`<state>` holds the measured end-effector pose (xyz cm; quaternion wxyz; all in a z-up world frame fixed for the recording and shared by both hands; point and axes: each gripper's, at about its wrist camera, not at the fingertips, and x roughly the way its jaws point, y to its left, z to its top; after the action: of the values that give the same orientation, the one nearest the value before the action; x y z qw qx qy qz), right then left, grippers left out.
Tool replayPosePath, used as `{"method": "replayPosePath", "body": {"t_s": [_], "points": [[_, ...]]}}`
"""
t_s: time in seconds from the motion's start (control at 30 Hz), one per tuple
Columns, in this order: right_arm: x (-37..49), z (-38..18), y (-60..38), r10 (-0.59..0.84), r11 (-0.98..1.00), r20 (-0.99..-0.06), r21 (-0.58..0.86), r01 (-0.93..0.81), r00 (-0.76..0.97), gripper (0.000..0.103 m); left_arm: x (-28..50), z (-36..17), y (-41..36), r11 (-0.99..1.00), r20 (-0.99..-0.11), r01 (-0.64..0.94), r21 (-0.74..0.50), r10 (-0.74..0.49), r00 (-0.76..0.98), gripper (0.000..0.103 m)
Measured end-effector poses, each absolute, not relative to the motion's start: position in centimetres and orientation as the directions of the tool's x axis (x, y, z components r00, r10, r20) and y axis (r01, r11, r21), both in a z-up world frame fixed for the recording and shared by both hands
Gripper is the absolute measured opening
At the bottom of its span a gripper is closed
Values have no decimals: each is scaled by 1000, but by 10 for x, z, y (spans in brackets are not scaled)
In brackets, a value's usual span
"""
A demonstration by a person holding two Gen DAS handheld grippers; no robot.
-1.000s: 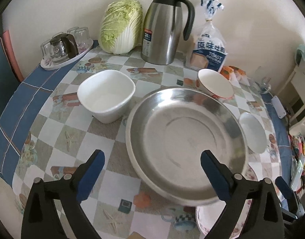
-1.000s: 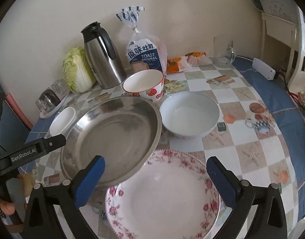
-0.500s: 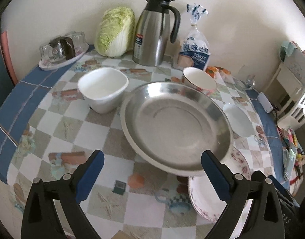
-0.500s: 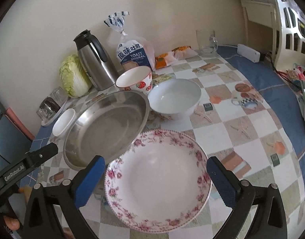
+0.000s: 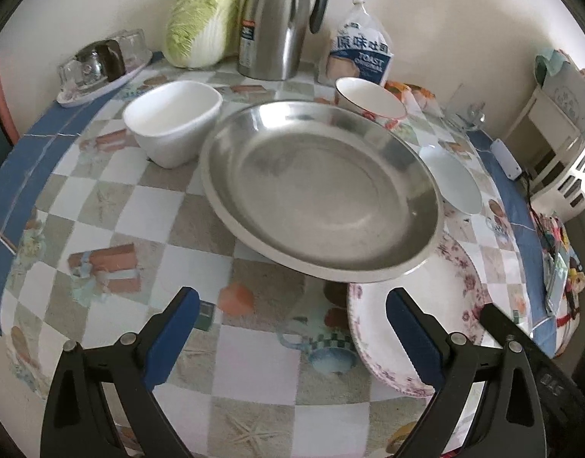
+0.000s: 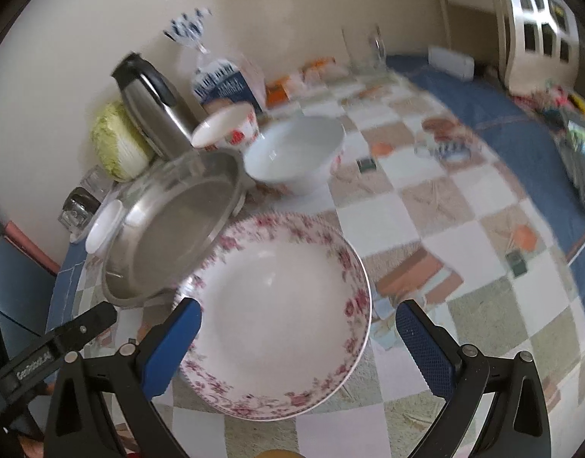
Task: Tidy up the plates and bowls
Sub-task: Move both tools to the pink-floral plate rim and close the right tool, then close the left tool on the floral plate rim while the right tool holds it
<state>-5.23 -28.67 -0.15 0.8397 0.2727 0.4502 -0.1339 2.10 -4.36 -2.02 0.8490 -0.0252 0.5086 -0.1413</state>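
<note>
Hovering above the checkered desk (image 5: pixel 147 206), both grippers have their jaws spread wide with nothing between them: the left gripper (image 5: pixel 292 328) sits at the bottom of its frame, short of the steel plate (image 5: pixel 323 191), and the right gripper (image 6: pixel 298 337) frames the near half of the floral plate (image 6: pixel 281 305) in the lower centre of its view. The steel plate fills the middle of the left view, and its near rim overlaps the floral plate's edge, so it appears to rest tilted on that edge. A white square bowl (image 5: pixel 174 118) stands just beside it at upper left, a red-patterned bowl (image 6: pixel 227 126) sits behind it, and a white round bowl (image 6: pixel 296 152) lies right of centre in the right view. Along the wall at the top are a thermos jug (image 5: pixel 281 23), a cabbage (image 5: pixel 200 19) and a toast bag (image 5: pixel 363 49). The main risk, as I judge it, is that overlap: lifting the floral plate first would tip or slide the steel plate, perhaps into the nearby bowls. Both rims are smooth, so a shallow pinch could slip. The right view is blurred by motion, so closing the jaws before the hand steadies could miss the rim.
</note>
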Motion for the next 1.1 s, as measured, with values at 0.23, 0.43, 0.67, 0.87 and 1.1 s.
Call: {"method": "replayPosePath", "body": {"t_s": [0.23, 0.43, 0.67, 0.87, 1.1], "points": [[-52, -27, -305, 69, 766, -860, 370, 526, 505, 103, 21, -35, -57, 944, -865, 226, -242, -315, 391, 98], [-52, -40, -315, 109, 722, -865, 408, 559, 491, 82, 24, -45, -73, 932, -880, 269, -242, -328, 343, 98], [-54, -48, -322, 126, 690, -860, 434, 579, 494, 34, 30, -62, -85, 948, -918, 266, -174, -254, 304, 98], [-55, -53, -326, 132, 673, -867, 435, 598, 481, 12, 38, -75, -84, 956, -933, 227, -185, -244, 265, 95], [-55, -54, -324, 139, 679, -872, 429, 596, 469, 10, 40, -81, -87, 955, -938, 223, -196, -249, 242, 75]]}}
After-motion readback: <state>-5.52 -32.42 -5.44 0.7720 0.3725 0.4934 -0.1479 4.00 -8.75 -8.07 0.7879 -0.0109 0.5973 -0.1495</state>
